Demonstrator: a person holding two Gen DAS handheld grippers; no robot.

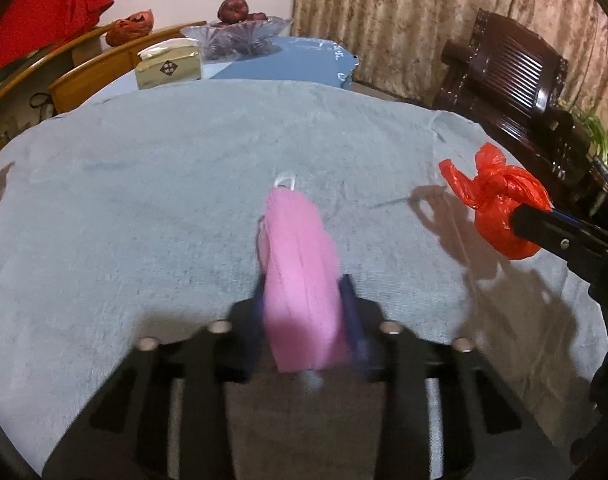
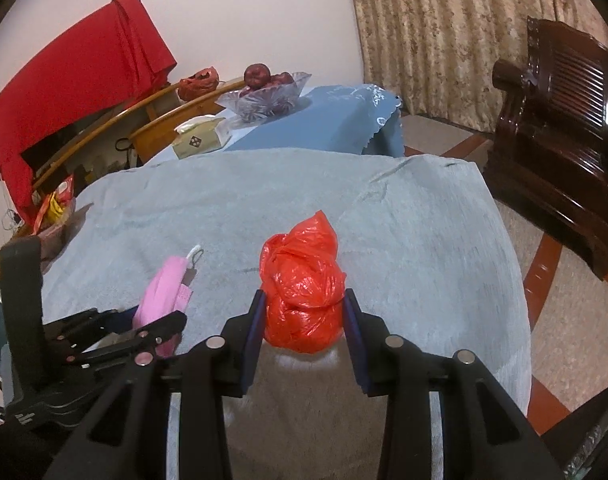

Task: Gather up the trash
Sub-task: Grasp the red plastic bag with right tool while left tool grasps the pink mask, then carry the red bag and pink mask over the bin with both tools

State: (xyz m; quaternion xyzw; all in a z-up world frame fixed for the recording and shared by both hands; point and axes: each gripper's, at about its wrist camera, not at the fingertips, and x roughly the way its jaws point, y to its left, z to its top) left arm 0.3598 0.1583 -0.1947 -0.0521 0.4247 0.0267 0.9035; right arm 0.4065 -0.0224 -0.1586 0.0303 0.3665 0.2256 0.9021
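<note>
My left gripper (image 1: 304,292) is shut on a folded pink cloth (image 1: 298,264) with a small white loop at its far end, held above the grey towel (image 1: 164,200) covering the table. My right gripper (image 2: 304,300) is shut on a knotted red plastic bag (image 2: 302,284), also held above the towel. In the left wrist view the red bag (image 1: 499,204) and the right gripper's fingers (image 1: 543,226) show at the right. In the right wrist view the pink cloth (image 2: 164,292) and the left gripper (image 2: 144,332) show at the lower left.
At the back of the table stand a tissue box (image 1: 168,66) and a glass bowl of fruit (image 1: 236,34) on a blue cloth (image 2: 327,124). Wooden chairs (image 1: 92,76) stand at the left, a dark wooden armchair (image 2: 563,132) at the right. Snack packets (image 2: 52,204) lie at the left edge.
</note>
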